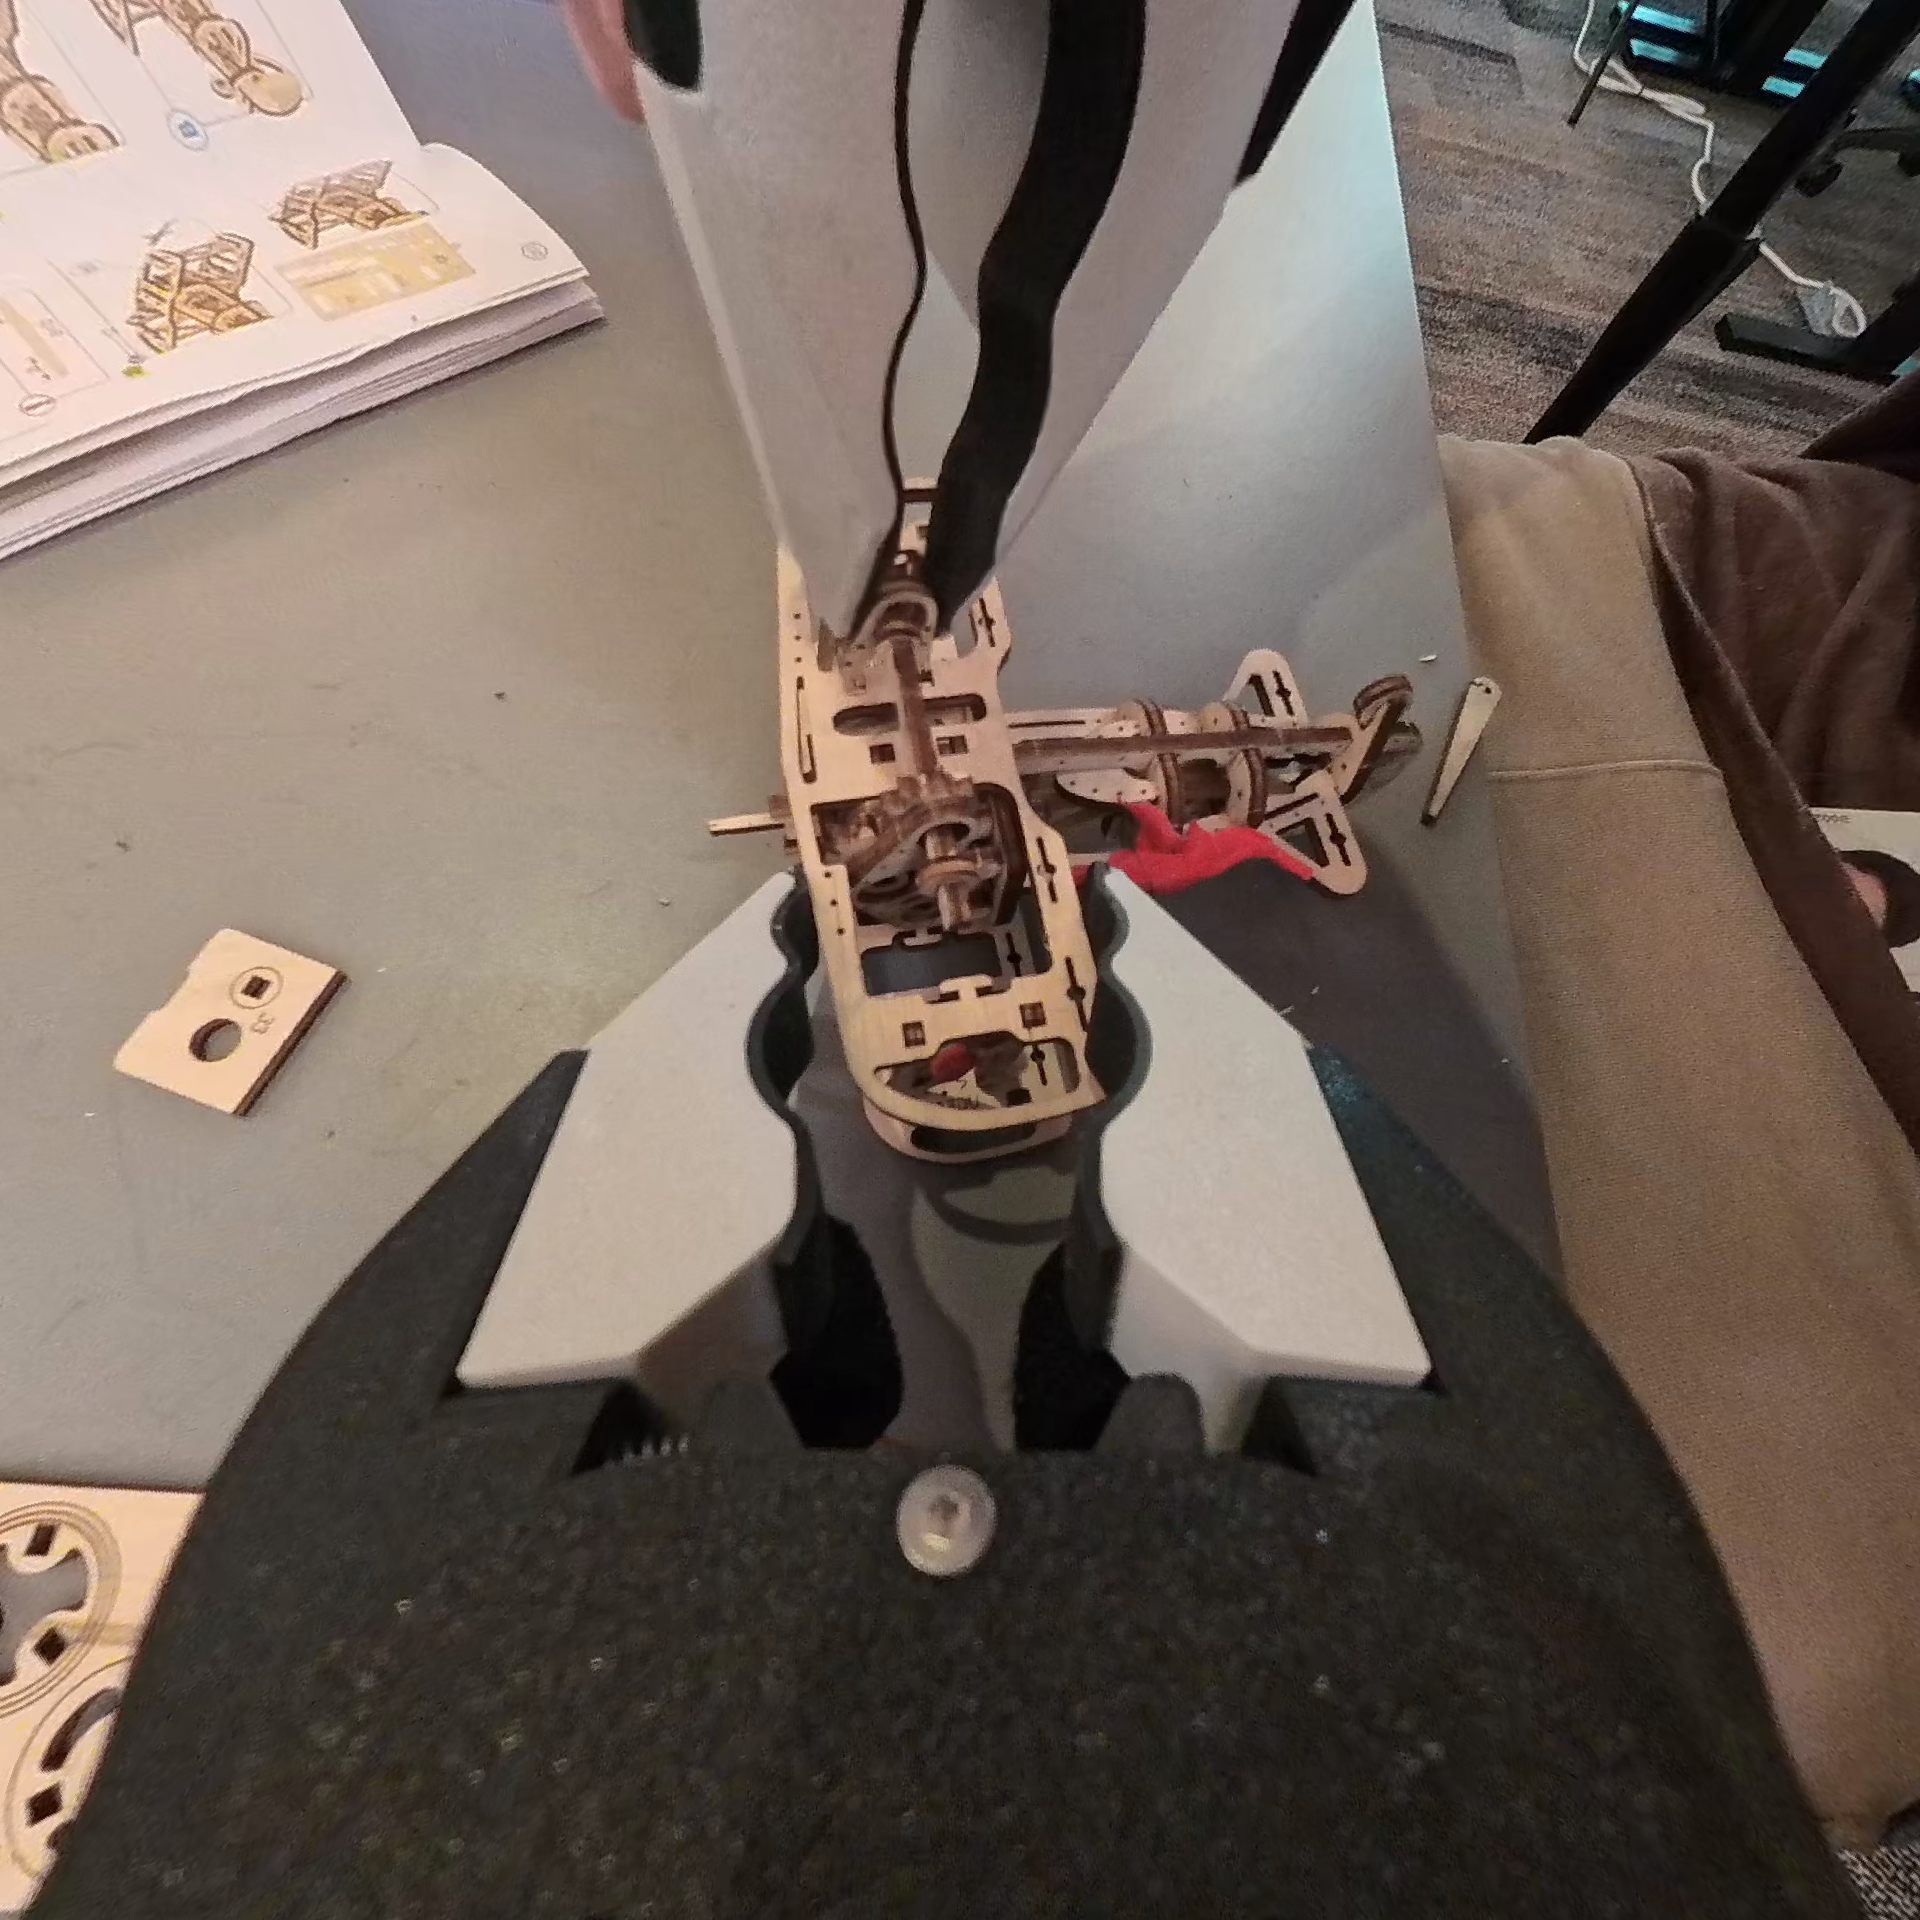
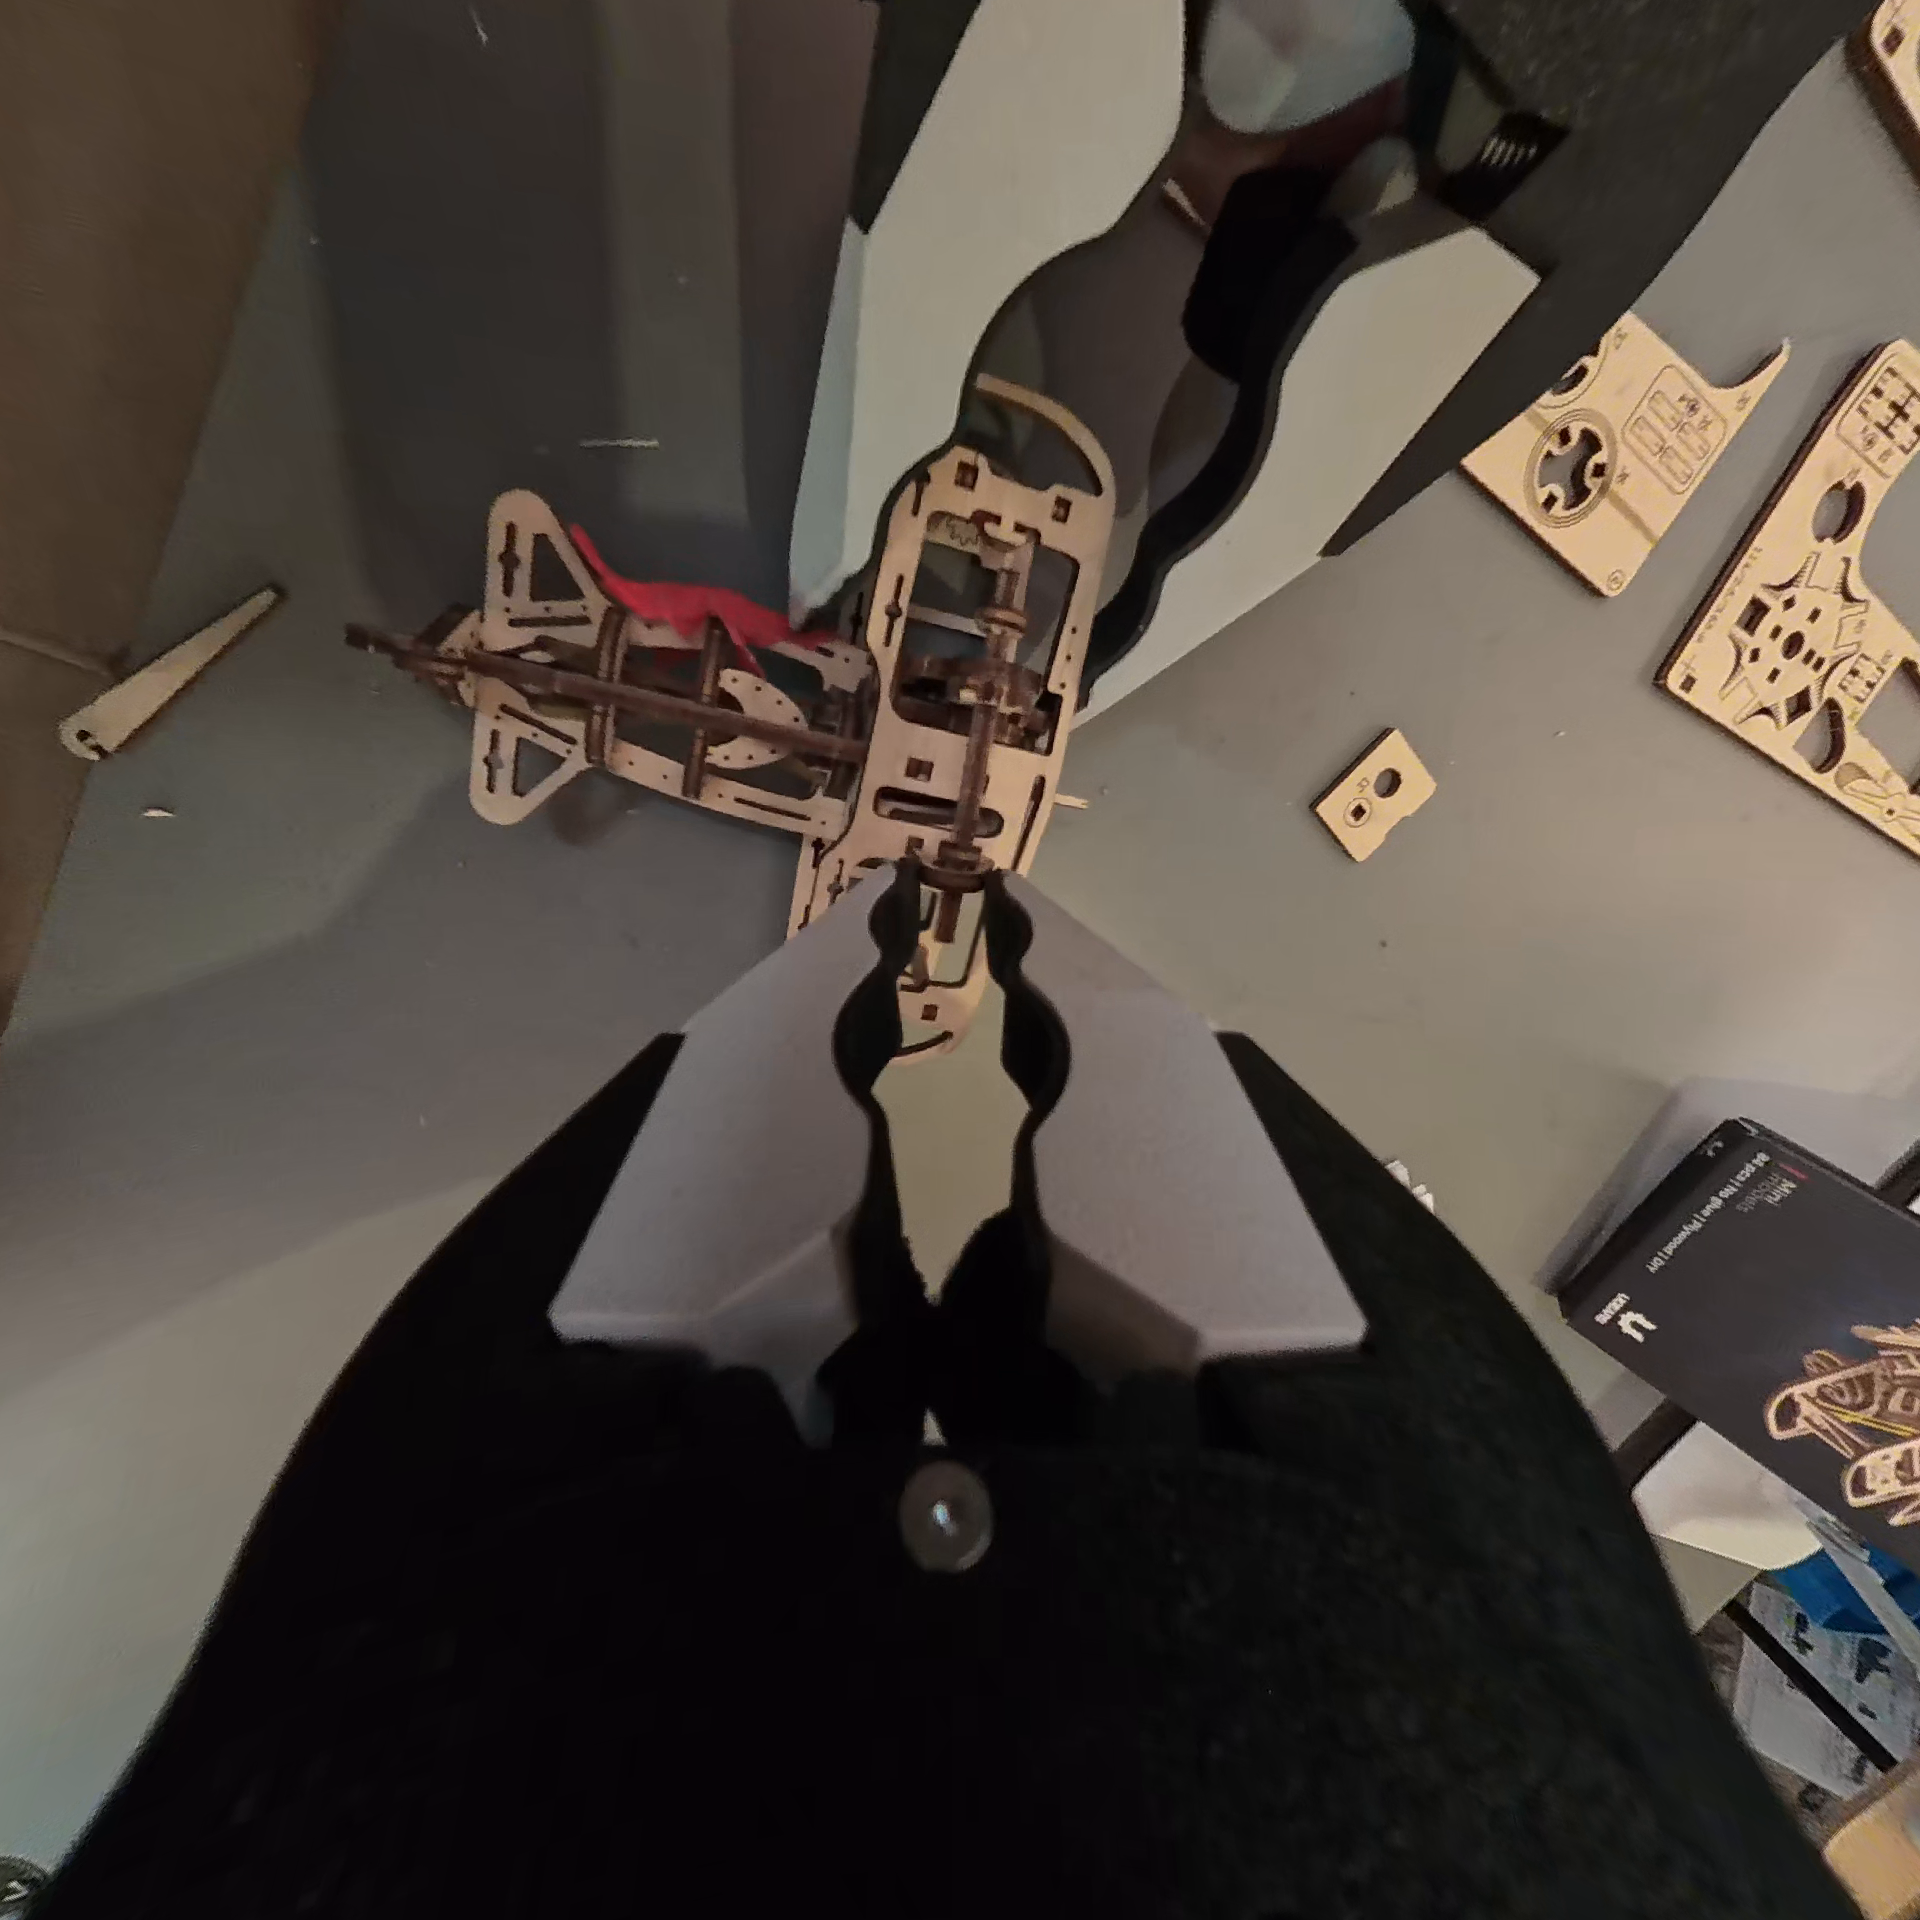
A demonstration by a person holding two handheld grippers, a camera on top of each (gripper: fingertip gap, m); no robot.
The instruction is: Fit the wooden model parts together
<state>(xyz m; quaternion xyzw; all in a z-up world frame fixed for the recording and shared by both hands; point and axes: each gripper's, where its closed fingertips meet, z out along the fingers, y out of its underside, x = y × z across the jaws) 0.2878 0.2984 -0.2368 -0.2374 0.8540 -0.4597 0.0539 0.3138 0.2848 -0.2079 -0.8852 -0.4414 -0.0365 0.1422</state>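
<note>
The wooden model (image 1: 935,831) is a pale plywood frame with dark gears and an axle inside, lying over the grey table. Its tail section (image 1: 1195,758) sticks out to the right with a red strip (image 1: 1195,847) under it. My left gripper (image 1: 948,904) is shut on the frame's near end, one finger on each side. My right gripper (image 2: 940,883) is shut on the dark axle (image 2: 982,727) at the frame's other end. In the left wrist view the right gripper (image 1: 899,613) comes down from the top. In the right wrist view the model (image 2: 935,665) lies just ahead of the fingers.
A small square wooden piece (image 1: 229,1023) with a round hole lies loose to the left. A wooden wedge (image 1: 1460,748) lies by a person's tan sleeve (image 1: 1662,935). An open instruction booklet (image 1: 260,239) lies at the far left. Part sheets (image 2: 1621,457) and a dark box (image 2: 1766,1299) lie nearby. The gap from one gripper's tips to the other's is roughly 5 cm.
</note>
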